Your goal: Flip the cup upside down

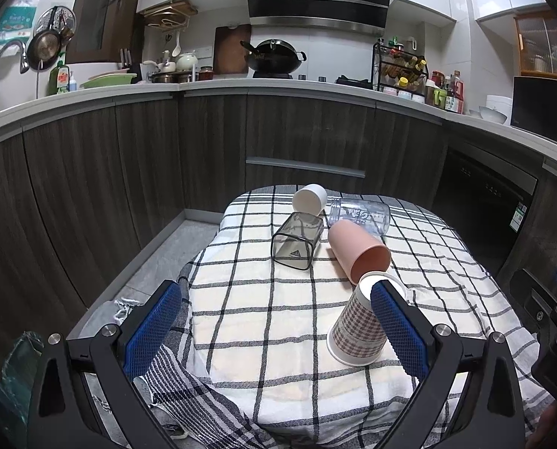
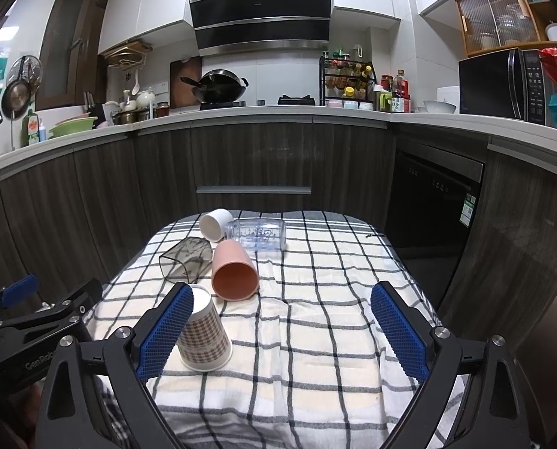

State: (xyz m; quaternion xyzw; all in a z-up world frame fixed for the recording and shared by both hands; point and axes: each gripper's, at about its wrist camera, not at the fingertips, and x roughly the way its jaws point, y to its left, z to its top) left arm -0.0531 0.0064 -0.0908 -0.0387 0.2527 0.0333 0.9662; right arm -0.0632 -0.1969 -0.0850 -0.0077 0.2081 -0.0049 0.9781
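Paper houndstooth cup [image 2: 203, 331]: mouth-down on checked tablecloth [image 2: 316, 318], nearest of five.
Left gripper [image 1: 278, 321]: spread, empty.
Right gripper [image 2: 282, 331]: spread, empty.
Advice: pinch remaining cups mid-wall (gently).

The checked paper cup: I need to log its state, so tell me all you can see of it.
The checked cup is paper by its look, with a brown-and-white houndstooth wall and white rim and base. It stands upside down, wide mouth on the tablecloth, leaning slightly. It sits nearest the cameras, just in front of the pink cup. Neither tongs grips it.
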